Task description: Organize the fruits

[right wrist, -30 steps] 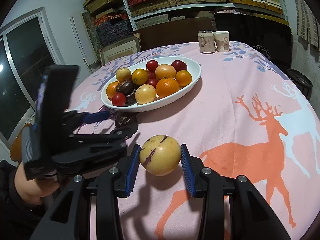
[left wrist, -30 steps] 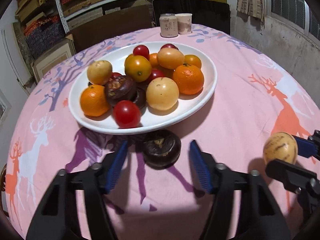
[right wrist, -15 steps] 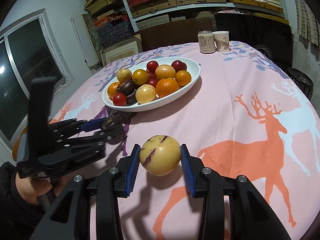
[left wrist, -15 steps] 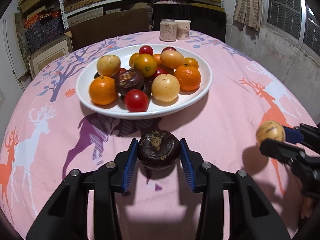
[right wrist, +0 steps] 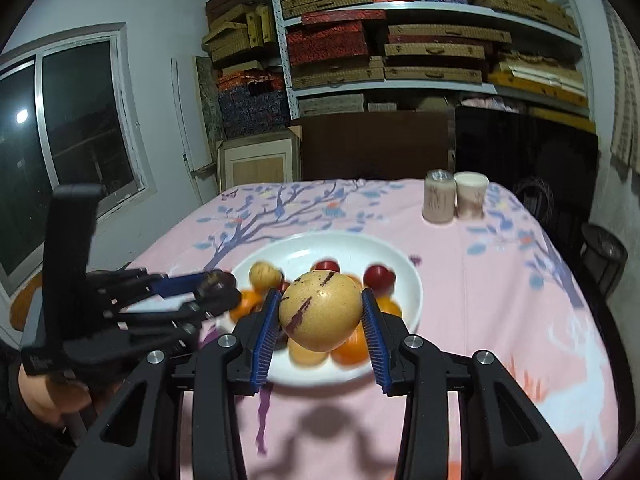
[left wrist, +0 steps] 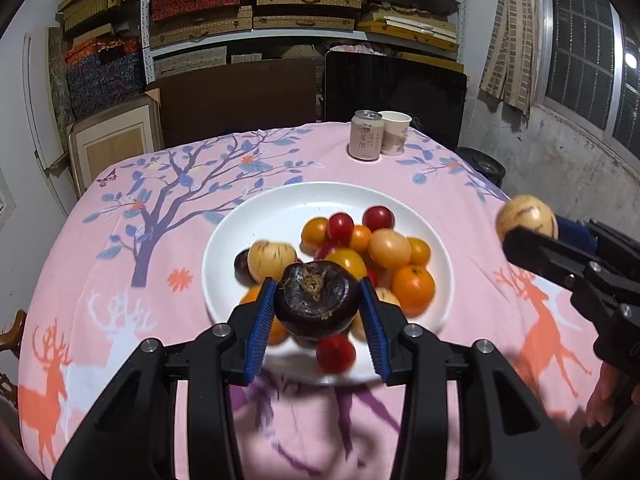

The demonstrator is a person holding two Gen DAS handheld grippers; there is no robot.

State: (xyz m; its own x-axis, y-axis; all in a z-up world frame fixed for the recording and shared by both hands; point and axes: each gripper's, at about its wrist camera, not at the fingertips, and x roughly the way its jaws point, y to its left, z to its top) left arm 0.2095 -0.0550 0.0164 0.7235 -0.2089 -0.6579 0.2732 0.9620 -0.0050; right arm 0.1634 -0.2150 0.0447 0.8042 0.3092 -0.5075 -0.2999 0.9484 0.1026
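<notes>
Both fruits now lifted off bench | left gripper (left wrist: 316, 310) jaws clenched on mangosteen (left wrist: 316, 304) | right gripper (right wrist: 320, 314) grasping yellow, probably passion, fruit (right wrist: 320, 312) | I carry both over plate (left wrist: 280, 208)

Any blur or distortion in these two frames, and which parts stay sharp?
Left wrist: plate fruit smeared near the front rim, held dark fruit and can sharp. Right wrist: plate, can and left gripper blurred, held yellow fruit sharp. Both: fisheye bending, dark corners.
</notes>
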